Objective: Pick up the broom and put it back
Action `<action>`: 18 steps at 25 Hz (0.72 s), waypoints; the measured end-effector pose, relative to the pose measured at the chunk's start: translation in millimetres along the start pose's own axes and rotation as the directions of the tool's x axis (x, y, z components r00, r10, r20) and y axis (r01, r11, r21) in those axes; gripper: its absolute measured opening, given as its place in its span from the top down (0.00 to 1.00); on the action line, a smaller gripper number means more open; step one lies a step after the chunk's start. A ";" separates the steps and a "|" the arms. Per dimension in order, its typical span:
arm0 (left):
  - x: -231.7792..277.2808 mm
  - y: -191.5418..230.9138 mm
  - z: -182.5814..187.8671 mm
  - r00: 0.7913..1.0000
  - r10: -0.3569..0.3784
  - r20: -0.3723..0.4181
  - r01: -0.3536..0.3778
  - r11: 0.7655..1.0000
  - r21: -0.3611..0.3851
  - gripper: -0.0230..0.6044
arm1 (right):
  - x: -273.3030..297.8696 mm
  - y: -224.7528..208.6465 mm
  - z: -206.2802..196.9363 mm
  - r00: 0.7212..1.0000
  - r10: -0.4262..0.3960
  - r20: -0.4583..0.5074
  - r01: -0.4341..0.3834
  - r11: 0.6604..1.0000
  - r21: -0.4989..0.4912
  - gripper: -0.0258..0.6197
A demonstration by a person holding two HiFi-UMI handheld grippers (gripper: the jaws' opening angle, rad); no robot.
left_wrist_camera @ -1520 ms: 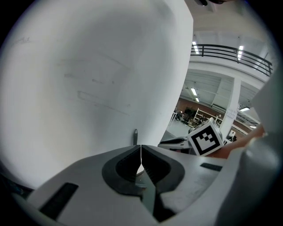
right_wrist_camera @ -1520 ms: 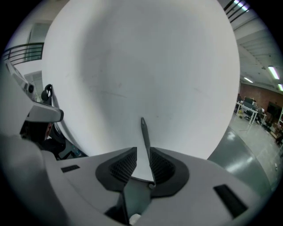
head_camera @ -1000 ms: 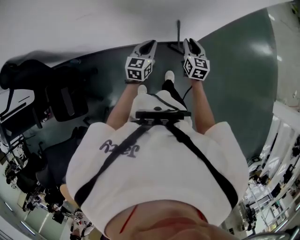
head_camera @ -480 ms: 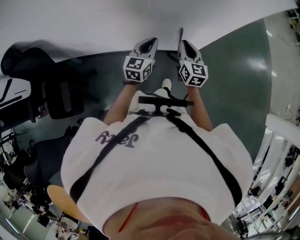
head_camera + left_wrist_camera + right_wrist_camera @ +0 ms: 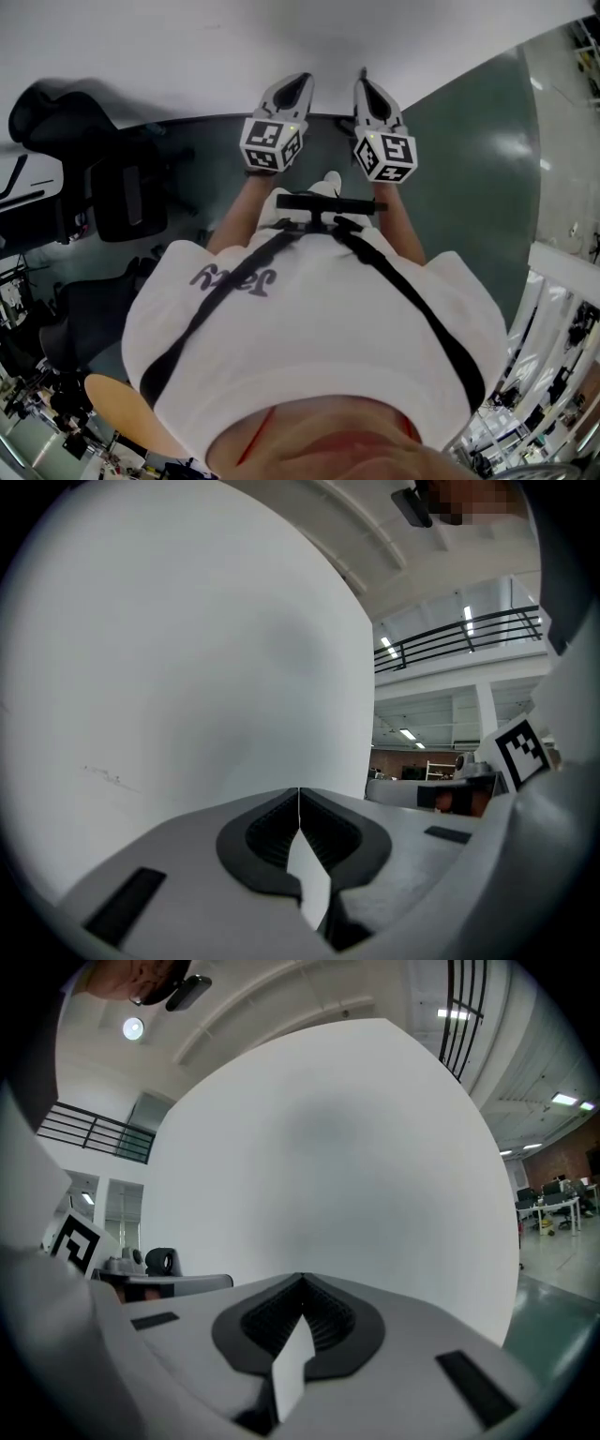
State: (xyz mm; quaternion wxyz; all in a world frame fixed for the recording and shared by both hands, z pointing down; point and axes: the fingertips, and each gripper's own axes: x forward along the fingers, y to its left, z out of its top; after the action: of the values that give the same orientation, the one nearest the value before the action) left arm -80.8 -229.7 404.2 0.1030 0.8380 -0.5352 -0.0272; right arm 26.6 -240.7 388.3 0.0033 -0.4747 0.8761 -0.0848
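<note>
Broom [image 5: 363,73] at the wall, left gripper [image 5: 300,84] and right gripper [image 5: 366,86] both closed with nothing in them.

Only a short piece of thin dark handle shows in the head view, upright against the white wall [image 5: 216,56] and poking out just past the right gripper's tip; contact between the two can't be made out. Both grippers are held side by side, level, out in front of the person's white T-shirt [image 5: 309,328], marker cubes [image 5: 272,142] facing up. Left gripper view: jaws meet at the tips, nothing between them, bare wall straight ahead. Right gripper view: jaws pressed together too, empty, same wall filling the frame, a strip of dark green floor [image 5: 469,169] to the right. A black office chair [image 5: 117,192] stands well off to the left.
</note>
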 end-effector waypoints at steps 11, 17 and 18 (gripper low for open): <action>-3.9 4.1 15.2 0.998 0.039 0.048 -0.041 0.999 0.031 0.95 | -2.8 -7.6 5.9 0.998 -0.069 0.011 0.069 0.997 -0.039 0.95; -0.4 -1.6 10.1 0.999 0.029 0.032 -0.031 0.998 0.046 0.95 | -11.6 -23.0 1.2 0.994 -0.107 0.016 0.108 0.994 -0.019 0.95; 0.6 -3.4 9.5 0.999 0.025 0.030 -0.027 0.998 0.050 0.95 | -13.6 -26.5 0.5 0.993 -0.117 0.015 0.118 0.993 -0.020 0.95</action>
State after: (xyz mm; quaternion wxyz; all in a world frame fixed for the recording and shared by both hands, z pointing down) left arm -79.1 -230.2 394.3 0.0744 0.8328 -0.5480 -0.0249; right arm 56.1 -243.6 390.8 -0.0005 -0.5260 0.8474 -0.0726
